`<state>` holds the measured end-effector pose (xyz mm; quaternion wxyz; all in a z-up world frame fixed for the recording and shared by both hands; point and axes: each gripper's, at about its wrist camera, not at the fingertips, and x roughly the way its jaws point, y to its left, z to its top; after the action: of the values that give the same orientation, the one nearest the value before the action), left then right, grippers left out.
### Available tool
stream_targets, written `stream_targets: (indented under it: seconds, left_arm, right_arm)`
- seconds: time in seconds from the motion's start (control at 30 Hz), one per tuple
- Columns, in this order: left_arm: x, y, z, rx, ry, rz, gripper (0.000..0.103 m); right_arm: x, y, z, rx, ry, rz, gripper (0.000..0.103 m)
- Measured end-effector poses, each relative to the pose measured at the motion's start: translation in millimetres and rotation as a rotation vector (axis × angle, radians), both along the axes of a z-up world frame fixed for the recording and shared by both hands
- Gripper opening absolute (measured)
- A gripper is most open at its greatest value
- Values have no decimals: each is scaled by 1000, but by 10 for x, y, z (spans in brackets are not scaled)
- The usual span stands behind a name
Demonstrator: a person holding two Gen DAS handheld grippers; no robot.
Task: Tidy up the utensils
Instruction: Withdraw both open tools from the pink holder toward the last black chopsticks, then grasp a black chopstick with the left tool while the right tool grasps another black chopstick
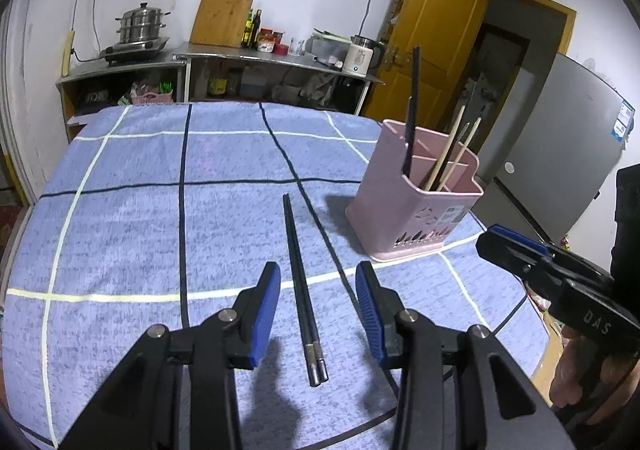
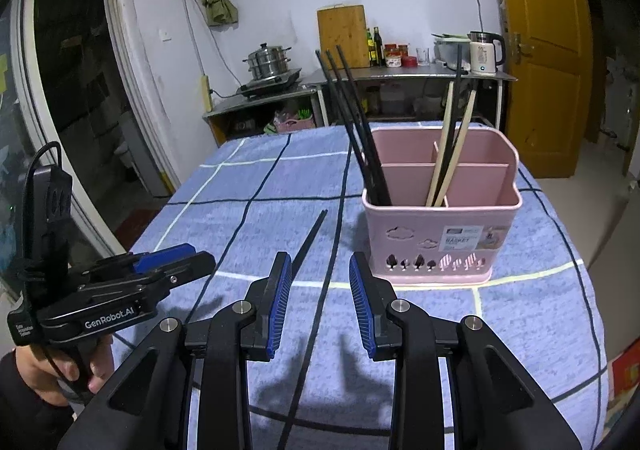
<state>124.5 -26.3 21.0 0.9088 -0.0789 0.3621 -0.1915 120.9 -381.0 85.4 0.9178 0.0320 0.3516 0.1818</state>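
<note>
"GenRobot.AI" marks the left hand-held gripper; the pink caddy label reads "BASKET".

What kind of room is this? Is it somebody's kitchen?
Yes, most likely a home kitchen. A steel steamer pot sits on a cooktop, a wooden cutting board leans on the wall beside sauce bottles, and a pink utensil holder with chopsticks stands on the cloth-covered table.

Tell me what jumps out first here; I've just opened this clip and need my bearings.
A pink utensil basket stands on the blue checked tablecloth, with black and pale wooden chopsticks leaning in its compartments. A pair of black chopsticks lies on the cloth, straight ahead of the open left gripper. The right gripper is open too.
</note>
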Motion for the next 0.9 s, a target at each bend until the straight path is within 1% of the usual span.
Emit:
stream_targets:
  seconds: [0.33, 0.53, 0.73, 0.9]
  left_arm:
    - [202, -14, -374, 23, 83, 13, 41]
    - [408, -111, -648, 66, 136, 7, 40]
    - [578, -223, -835, 121, 163, 6, 39]
    - [599, -258, -855, 130, 144, 12, 39]
  right_arm:
    - [99, 70, -265, 2, 63, 17, 31]
    - [188, 73, -430, 2, 99, 29, 31]
    - [272, 66, -572, 2, 132, 29, 31]
    - [308, 34, -624, 5, 146, 17, 31]
